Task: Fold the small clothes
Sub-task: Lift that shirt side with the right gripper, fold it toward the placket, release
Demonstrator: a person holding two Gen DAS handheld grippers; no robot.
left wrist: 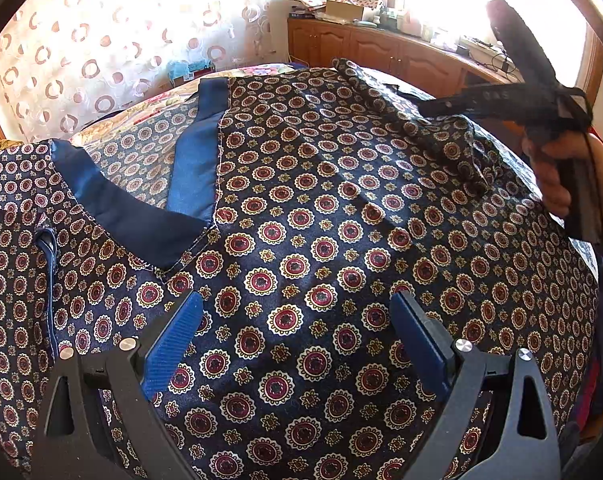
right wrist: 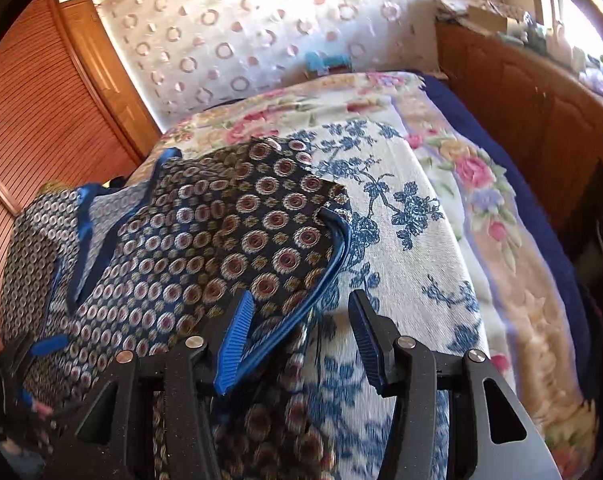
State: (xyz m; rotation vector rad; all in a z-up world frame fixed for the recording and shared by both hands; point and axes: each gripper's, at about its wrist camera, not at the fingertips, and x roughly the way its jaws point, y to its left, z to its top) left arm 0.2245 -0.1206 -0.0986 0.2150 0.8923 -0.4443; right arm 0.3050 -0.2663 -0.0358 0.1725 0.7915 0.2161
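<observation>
A dark navy satin top (left wrist: 321,216) with red and cream medallions and a plain blue neckband (left wrist: 133,216) lies spread on the bed. My left gripper (left wrist: 297,312) is open just above its chest, empty. My right gripper (right wrist: 301,308) is open at the blue-trimmed sleeve hem (right wrist: 329,268); the sleeve (right wrist: 261,220) is folded over onto the body. From the left wrist view the right gripper (left wrist: 441,110) hovers over that folded sleeve at the upper right, held by a hand (left wrist: 561,184).
The bed carries a floral blanket (right wrist: 421,240) with blue and pink flowers. A wooden cabinet (left wrist: 381,52) with clutter runs along the far right side. A circle-patterned curtain (left wrist: 101,40) hangs behind, and a slatted wooden door (right wrist: 33,120) stands at the left.
</observation>
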